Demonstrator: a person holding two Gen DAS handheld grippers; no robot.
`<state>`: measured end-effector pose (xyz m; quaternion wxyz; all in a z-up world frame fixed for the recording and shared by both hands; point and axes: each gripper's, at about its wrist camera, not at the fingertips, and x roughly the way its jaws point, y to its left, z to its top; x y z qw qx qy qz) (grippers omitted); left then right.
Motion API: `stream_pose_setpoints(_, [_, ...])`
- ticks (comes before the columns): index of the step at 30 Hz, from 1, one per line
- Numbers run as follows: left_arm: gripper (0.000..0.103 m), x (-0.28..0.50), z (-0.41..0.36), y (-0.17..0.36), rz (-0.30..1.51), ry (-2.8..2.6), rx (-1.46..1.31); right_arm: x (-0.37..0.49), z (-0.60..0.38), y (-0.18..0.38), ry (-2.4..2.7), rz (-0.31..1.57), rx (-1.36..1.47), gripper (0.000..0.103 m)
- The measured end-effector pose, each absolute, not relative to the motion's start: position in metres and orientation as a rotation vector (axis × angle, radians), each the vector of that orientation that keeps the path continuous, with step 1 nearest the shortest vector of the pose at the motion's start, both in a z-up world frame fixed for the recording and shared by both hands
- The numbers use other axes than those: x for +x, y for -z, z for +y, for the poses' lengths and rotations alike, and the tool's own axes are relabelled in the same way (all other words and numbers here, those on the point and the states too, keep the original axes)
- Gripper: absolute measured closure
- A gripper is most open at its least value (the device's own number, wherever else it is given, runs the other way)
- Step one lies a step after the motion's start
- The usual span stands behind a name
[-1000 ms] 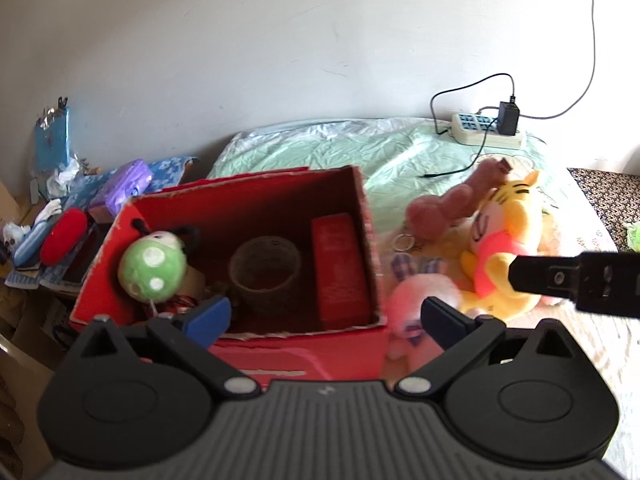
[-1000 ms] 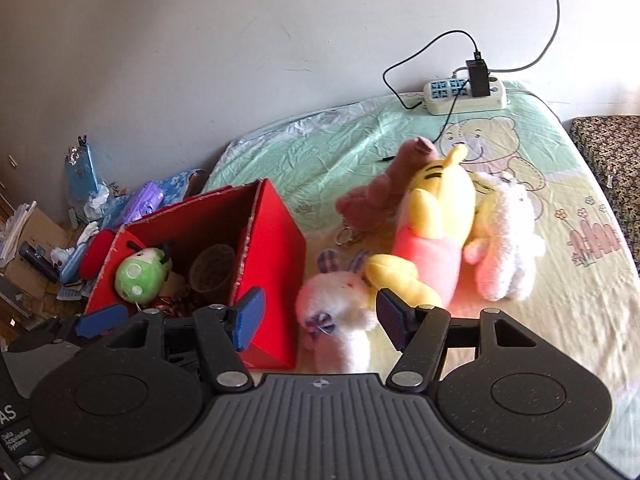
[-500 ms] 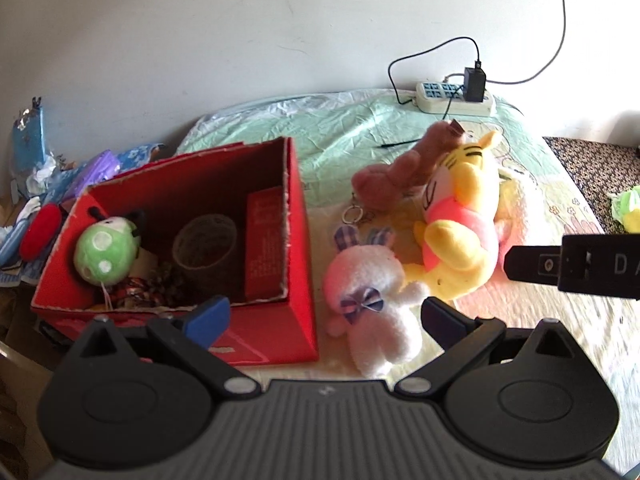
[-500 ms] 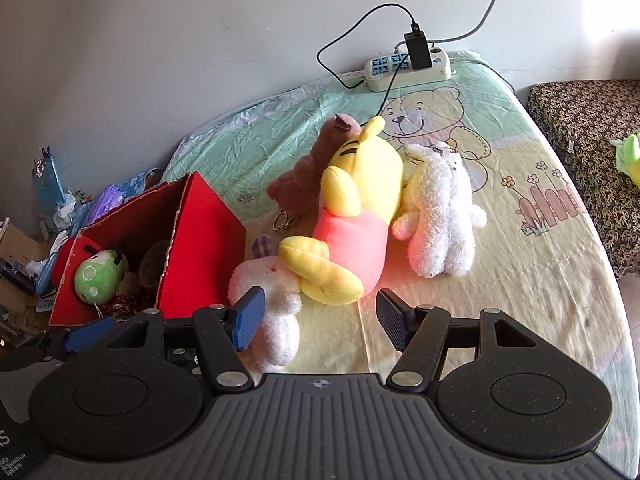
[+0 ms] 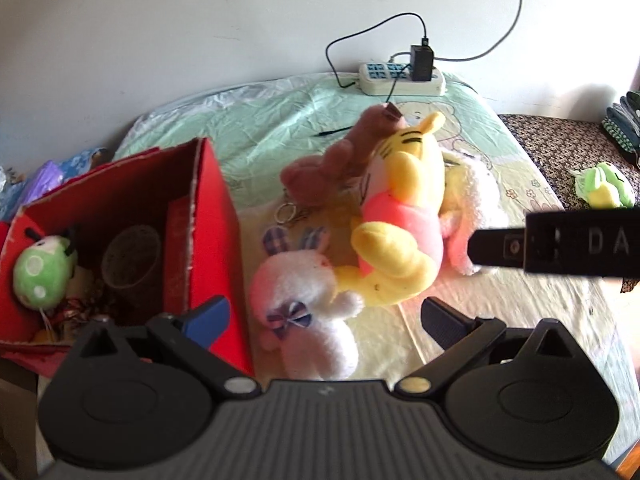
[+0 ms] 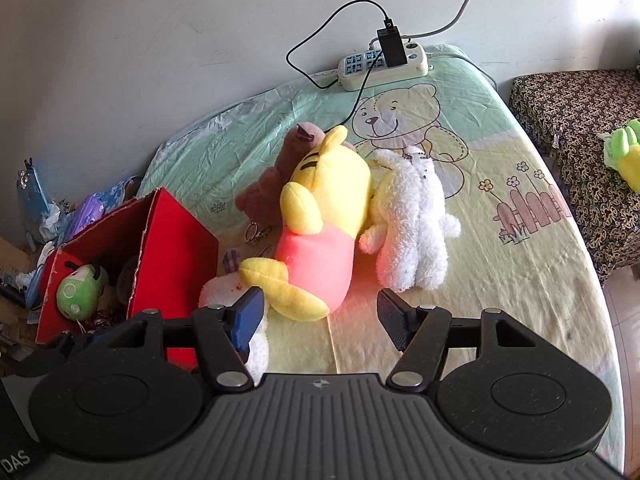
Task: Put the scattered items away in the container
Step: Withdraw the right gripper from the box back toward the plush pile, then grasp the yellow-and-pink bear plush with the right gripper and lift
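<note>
left gripper (image 5: 324, 316): wide apart over white bunny (image 5: 308, 304) | right gripper (image 6: 320, 316): jaws opening, nothing gripped, before yellow plush (image 6: 320, 232) | red box (image 5: 212, 220) beside

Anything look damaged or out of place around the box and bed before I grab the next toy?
The red cardboard box has a ragged, torn top edge on its near wall. A white power strip with a black charger plugged in lies on the green bedsheet, an odd spot. A metal key ring lies loose beside the brown plush toy.
</note>
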<state>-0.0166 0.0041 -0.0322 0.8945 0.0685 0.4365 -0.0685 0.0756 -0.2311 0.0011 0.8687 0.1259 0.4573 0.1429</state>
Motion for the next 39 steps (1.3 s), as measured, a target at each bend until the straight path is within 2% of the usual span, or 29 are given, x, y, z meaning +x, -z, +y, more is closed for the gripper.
stream_pose_setpoints(9, [0.002, -0.016, -0.014, 0.052, 0.844, 0.237, 0.190, 0.124, -0.241, 0.007, -0.320, 1.022, 0.269, 0.035])
stream_pose_setpoints(18, [0.002, 0.021, -0.028, 0.065, 0.848, 0.325, 0.262, 0.186, -0.232, -0.001, -0.366, 1.098, 0.181, 0.032])
stream_pose_setpoints(23, [0.002, 0.032, -0.025, 0.061, 0.851, 0.332, 0.205, 0.194, -0.250, 0.002, -0.328, 1.088, 0.248, 0.030])
stream_pose_setpoints(33, [0.002, 0.015, -0.034, 0.052, 0.812, 0.429, 0.145, 0.194, -0.279, 0.042, -0.217, 1.106, 0.329, 0.031])
stream_pose_setpoints(39, [0.002, 0.010, -0.044, 0.061, 0.745, 0.363, 0.260, 0.187, -0.255, 0.027, -0.403, 1.036, 0.405, 0.031])
